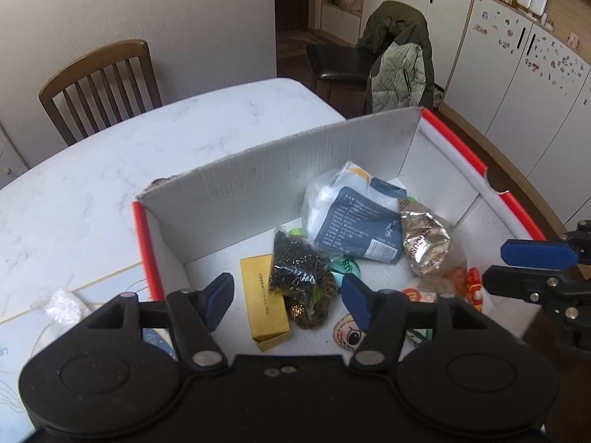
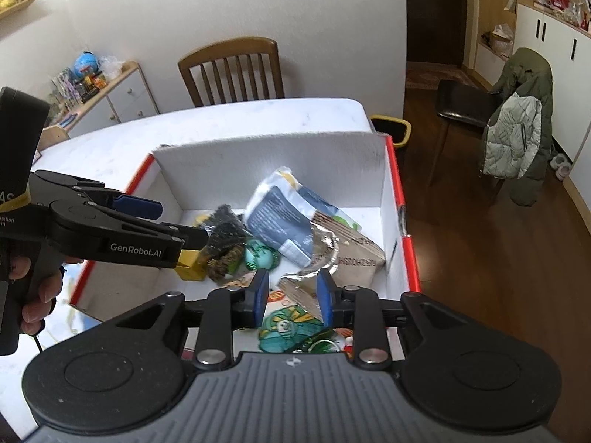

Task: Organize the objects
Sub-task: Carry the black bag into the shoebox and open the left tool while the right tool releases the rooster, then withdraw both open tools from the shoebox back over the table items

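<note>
1. A white corrugated cardboard box (image 1: 280, 170) with red edge trim sits on the pale marbled tabletop (image 1: 147, 136), filling the centre of both views.
2. Inside, at frame centre, lie a glossy blue-and-white plastic pouch (image 1: 354, 217), a crinkled foil-and-kraft-paper bag (image 1: 428, 247), a flat rectangular gold carton (image 1: 264, 306) and a clear packet of dark, glittery coils (image 1: 295, 269).
3. Round cartoon-printed pieces (image 2: 284, 328) lie near the box's lower edge.
4. The left tool (image 1: 288, 302) hovers over the box, blue pads wide apart, empty.
5. The right tool (image 2: 291, 301) hangs above the kraft bag, pads spread moderately, gripping nothing.
</note>
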The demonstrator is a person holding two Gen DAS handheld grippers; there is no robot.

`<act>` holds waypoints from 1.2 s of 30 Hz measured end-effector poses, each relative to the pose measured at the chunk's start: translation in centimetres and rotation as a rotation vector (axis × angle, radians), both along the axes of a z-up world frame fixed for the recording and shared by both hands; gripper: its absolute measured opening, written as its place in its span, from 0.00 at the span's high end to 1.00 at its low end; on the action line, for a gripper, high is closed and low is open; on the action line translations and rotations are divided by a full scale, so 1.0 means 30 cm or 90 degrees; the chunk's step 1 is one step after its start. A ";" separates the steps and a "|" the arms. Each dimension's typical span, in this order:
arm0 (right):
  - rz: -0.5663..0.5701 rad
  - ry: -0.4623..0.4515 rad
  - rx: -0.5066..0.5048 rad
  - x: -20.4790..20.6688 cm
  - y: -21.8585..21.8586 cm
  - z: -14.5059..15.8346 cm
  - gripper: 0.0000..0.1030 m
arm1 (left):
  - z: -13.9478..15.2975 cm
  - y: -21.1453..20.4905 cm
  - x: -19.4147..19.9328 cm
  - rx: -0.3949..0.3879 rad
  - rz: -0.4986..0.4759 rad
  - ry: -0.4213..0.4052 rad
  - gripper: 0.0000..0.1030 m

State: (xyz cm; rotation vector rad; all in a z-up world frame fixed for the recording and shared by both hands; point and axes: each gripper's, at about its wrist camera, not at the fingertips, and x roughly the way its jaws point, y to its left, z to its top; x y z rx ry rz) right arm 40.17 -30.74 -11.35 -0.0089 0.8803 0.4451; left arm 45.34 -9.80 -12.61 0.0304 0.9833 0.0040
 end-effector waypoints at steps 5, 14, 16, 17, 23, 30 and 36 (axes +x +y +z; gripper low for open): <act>0.008 -0.009 0.015 -0.028 0.018 0.039 0.74 | 0.058 0.015 -0.062 -0.012 0.006 -0.025 0.33; 0.028 -0.037 0.038 -0.099 0.082 0.120 0.59 | 0.157 0.035 -0.179 -0.023 -0.007 -0.078 0.26; 0.030 -0.046 0.039 -0.118 0.100 0.132 0.50 | 0.173 0.048 -0.201 -0.027 -0.006 -0.087 0.24; 0.031 -0.048 0.040 -0.124 0.109 0.137 0.50 | 0.181 0.056 -0.214 -0.028 -0.006 -0.092 0.23; 0.024 -0.050 0.038 -0.157 0.172 0.152 0.47 | 0.212 0.115 -0.276 -0.025 0.000 -0.115 0.18; 0.015 -0.055 0.039 -0.200 0.266 0.175 0.35 | 0.232 0.211 -0.347 -0.020 -0.004 -0.134 0.09; 0.002 -0.055 0.044 -0.229 0.368 0.188 0.27 | 0.238 0.314 -0.395 -0.027 -0.003 -0.144 0.04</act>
